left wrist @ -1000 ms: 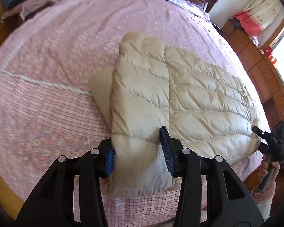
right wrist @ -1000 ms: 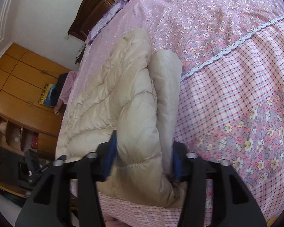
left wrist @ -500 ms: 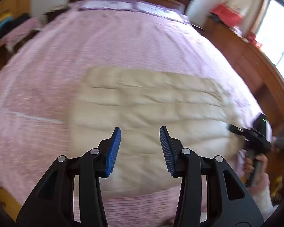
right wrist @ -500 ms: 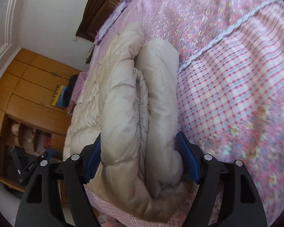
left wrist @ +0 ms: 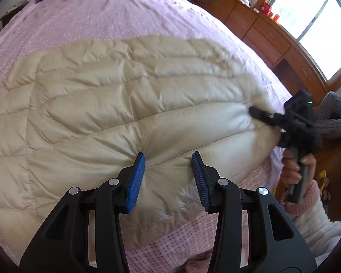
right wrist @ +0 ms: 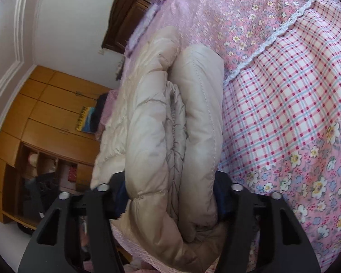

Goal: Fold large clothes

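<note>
Folding step: the cream down jacket [left wrist: 116,95] lies across the pink bedspread [left wrist: 116,16], near the bed's front edge, already doubled into a long padded band.
Right tongs [right wrist: 170,202]: clamped on the thick rolled end of the jacket, several layers bunched between the pads; the jaws have just been closing on that bundle.
Left tongs [left wrist: 168,177]: standing partly apart over the jacket's near edge, blue pads [left wrist: 136,177] clear of the fabric, nothing between them.
Person: a hand [left wrist: 297,170] in a pink cuff grips the right tool's handle at the bed's corner.
Judged stage: one end is secured and the other is not yet taken, so the cross fold is probably next.
Doing it well: the left tongs should bite all layers at the near hem, not just the slippery top shell.
Lift: both ends should rise together, keeping the band taut and level.
Risk: puffy down springs back, so the fold may need pressing flat after it lands.
</note>
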A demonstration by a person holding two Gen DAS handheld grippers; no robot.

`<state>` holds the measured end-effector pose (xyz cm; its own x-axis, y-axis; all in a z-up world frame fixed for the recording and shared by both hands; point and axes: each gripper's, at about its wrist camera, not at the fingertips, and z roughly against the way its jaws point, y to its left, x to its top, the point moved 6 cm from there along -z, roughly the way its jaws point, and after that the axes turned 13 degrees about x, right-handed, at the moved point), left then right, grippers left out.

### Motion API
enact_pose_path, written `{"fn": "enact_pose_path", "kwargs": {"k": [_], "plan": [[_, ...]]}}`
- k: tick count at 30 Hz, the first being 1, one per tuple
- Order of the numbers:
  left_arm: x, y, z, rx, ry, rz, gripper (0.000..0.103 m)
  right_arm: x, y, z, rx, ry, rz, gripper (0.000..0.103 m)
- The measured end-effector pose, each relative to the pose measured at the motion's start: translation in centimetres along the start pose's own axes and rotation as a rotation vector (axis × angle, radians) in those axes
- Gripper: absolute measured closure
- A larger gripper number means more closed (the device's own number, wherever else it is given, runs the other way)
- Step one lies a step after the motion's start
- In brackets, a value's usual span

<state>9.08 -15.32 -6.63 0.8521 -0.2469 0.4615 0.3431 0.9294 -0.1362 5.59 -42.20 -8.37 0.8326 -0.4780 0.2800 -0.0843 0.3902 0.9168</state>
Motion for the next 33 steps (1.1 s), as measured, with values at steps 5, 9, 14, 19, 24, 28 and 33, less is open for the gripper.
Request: {"fn": "enact_pose_path", "kwargs": {"k": [5,9,14,19,24,28,33], "plan": [[-0.8,1.1,-1.8,-0.044,0.07,0.011,0.068,-0.6,2.2,0.5,0.047,-0.03,0.052,0.068],[-1.1,1.8,-3.0,-0.095,0.095,0.051,0.07,-0.8,5.8,0.1,0.067,-0.014,0.115,0.07],[-1.7,2.2,-3.3,-0.101,0.093,0.056,0.07,-1.5,10.7,-2.2,0.064,0.042,0.208,0.07],[-2.2,2.5,-2.9,-0.081,0.052,0.047,0.071,-2.8,14.8,-6.3,0.091,0.135,0.267,0.07],[-3.3,4.2,0.3,-0.041,-0.007,0.081,0.072,-4.1,16.9,-10.2,0.072,0.19,0.329,0.07],[-4.4,8.8,5.2,0.108,-0.118,0.137,0.06,-4.2,17.8,-11.7,0.053,0.189,0.339,0.07],[-5.8,16.2,9.3,0.267,-0.198,0.276,0.058,-4.7,18.6,-13.1,0.016,0.21,0.349,0.07]]}}
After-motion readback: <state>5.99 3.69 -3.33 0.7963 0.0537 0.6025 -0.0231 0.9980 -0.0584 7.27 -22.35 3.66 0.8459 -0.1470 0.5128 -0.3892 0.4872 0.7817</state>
